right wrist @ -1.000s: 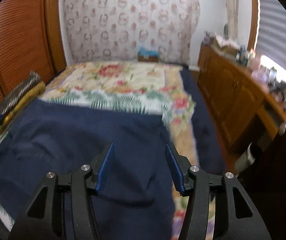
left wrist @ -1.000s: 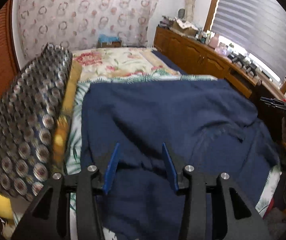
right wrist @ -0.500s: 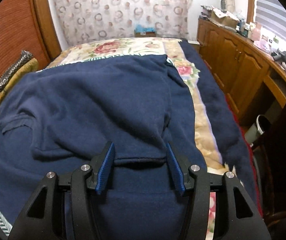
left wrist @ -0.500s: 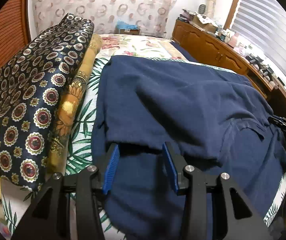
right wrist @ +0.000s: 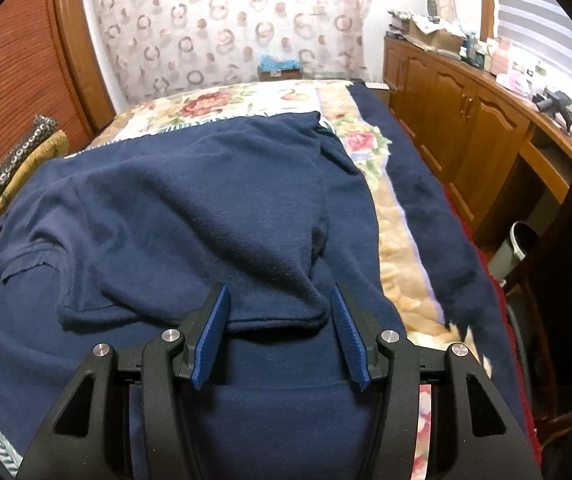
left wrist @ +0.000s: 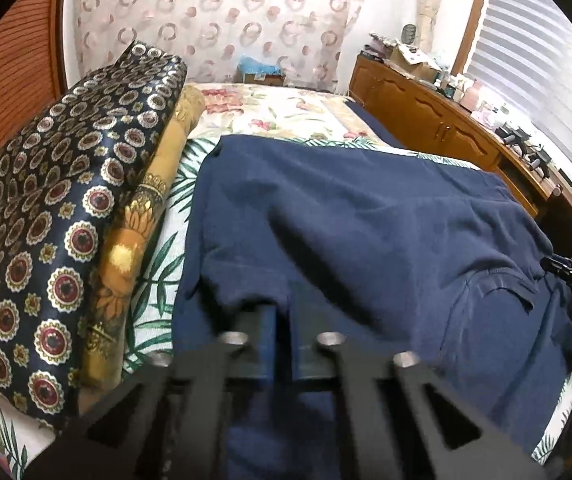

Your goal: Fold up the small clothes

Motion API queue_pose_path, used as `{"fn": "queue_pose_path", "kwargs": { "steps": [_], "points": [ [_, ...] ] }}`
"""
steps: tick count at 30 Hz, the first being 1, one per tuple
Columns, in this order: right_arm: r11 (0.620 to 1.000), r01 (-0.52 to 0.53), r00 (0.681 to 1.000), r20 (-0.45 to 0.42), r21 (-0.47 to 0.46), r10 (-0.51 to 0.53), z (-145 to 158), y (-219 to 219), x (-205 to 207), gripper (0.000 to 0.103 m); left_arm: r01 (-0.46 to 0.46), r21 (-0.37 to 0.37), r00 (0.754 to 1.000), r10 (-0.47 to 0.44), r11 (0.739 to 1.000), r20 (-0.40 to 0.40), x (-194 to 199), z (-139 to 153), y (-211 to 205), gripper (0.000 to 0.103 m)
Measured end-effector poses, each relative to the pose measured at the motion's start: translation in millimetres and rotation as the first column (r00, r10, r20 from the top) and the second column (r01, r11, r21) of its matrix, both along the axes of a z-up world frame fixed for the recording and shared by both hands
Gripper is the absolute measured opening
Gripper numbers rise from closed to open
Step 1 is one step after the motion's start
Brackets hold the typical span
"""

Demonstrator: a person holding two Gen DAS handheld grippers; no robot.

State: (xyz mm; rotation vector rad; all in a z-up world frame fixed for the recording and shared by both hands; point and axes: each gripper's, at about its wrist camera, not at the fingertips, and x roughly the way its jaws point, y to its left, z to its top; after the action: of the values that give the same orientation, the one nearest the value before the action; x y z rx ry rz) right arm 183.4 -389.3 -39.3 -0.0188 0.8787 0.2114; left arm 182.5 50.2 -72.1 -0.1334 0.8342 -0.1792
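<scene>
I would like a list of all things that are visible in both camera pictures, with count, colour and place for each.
navy garment: one, dark blue, spread on the bed, near edge folded over
bedspread: one, cream with flowers, under the garment
patterned cushion: one, dark with round medallions, along the bed's left side
yellow cushion: one, golden, between that cushion and the garment
wooden cabinets: one row, brown, right of the bed, cluttered top
bin: one, grey, on the floor by the cabinets
curtain: one, pale with rings, behind the bed
left gripper: black, blue pads, just closed on a fold of the garment
right gripper: black, blue pads, open astride the folded edge
</scene>
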Motion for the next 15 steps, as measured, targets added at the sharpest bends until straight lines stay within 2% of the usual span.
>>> {"fn": "queue_pose_path", "kwargs": {
  "steps": [3,7,10,12,15],
  "points": [
    [1.0,0.002,1.0,0.002,-0.007,-0.002,-0.2,1.7,-0.4,0.054,0.001,0.005,0.998,-0.002,1.0,0.059,-8.8,14.4,3.0,0.0],
    [1.0,0.029,0.999,0.028,-0.001,-0.029,5.5,-2.5,-4.8,0.053,0.018,-0.004,0.996,-0.018,1.0,0.086,-13.9,26.2,6.8,0.0],
    [0.999,0.025,0.999,0.033,0.026,-0.026,14.6,-11.3,-6.2,0.053,0.021,-0.01,0.996,-0.02,1.0,0.085,-10.2,26.5,8.9,0.0],
    [0.995,0.036,0.999,-0.008,0.091,-0.035,15.6,-22.0,-2.1,0.046,0.02,-0.011,0.996,-0.019,1.0,0.089,-10.9,26.2,8.9,0.0],
    [0.997,0.036,0.999,-0.004,0.067,-0.036,17.4,-24.2,-0.4,0.046,0.018,-0.008,0.996,-0.017,1.0,0.091,-10.4,24.2,8.7,0.0]
  ]
}}
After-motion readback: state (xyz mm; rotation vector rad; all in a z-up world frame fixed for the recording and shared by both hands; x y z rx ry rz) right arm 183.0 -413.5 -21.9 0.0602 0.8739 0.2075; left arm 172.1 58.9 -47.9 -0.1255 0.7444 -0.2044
